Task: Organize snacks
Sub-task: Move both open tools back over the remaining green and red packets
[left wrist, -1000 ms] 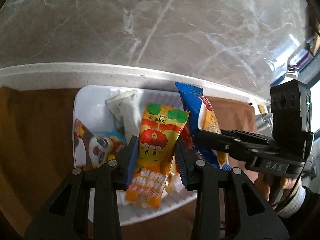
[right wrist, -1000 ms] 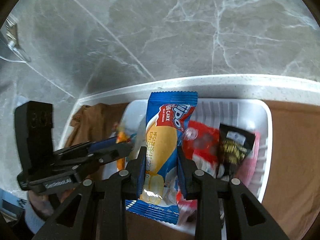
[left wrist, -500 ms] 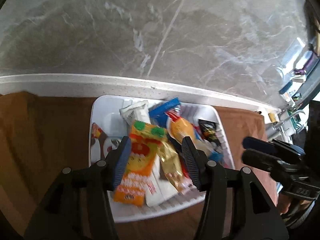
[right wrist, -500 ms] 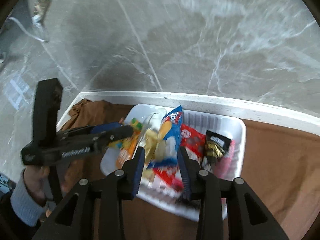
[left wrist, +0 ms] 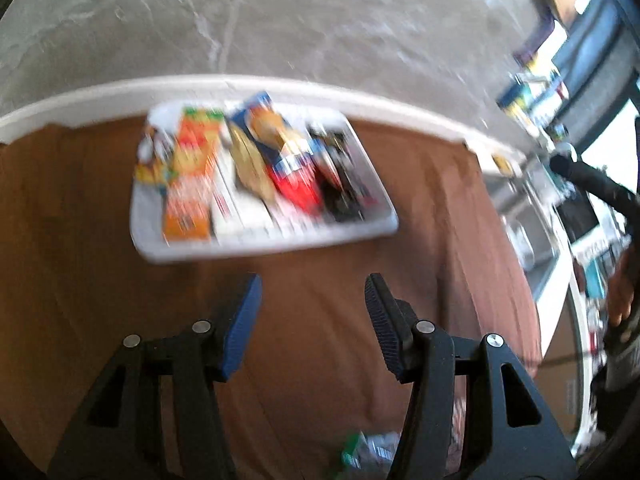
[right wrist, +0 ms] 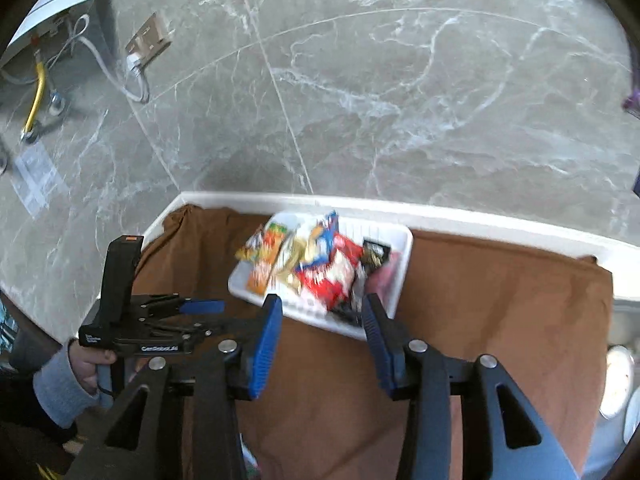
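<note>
Snacks a blur in the tray [left wrist: 380, 229] — labels unreadable.
Motion smear hid the packets [left wrist: 256, 164]; they lay side by side in the white tray on the brown cloth [left wrist: 80, 260]. Left gripper [left wrist: 313, 304] gaped wide, empty — right gripper [right wrist: 322, 322] likewise, spread at the tray's near rim, contact unclear.

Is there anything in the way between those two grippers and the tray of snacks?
Nothing visible. Only bare brown cloth lies between the open left gripper and the white tray; the open right gripper sits right at its near rim.
</note>
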`<action>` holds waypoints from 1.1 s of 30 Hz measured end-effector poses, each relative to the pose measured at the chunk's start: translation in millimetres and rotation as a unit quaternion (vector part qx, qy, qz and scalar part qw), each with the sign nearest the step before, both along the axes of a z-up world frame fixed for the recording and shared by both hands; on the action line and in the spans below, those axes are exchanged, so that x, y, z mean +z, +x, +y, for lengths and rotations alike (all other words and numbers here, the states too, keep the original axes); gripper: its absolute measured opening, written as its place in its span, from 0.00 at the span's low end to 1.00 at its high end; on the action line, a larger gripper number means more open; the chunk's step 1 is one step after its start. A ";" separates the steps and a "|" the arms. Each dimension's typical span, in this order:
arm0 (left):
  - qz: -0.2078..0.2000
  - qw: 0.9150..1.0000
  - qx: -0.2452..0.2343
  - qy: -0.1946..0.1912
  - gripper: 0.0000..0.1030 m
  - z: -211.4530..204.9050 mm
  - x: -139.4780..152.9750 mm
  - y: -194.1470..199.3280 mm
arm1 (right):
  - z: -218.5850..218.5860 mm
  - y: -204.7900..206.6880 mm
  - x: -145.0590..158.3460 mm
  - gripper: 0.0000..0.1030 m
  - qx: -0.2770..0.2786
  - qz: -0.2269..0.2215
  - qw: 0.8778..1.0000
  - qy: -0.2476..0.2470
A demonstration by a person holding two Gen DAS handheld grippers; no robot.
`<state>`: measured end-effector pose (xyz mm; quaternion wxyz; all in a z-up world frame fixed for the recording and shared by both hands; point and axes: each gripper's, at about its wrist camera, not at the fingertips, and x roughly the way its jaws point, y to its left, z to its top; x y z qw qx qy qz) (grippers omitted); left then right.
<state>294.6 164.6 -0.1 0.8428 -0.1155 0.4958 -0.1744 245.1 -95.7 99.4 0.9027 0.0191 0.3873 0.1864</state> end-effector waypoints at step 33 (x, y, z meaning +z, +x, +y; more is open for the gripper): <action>0.170 0.984 0.030 -0.033 0.54 -73.4 -95.7 -174.7 | -3.1 -165.0 -183.7 0.50 -0.005 0.214 0.977 -0.013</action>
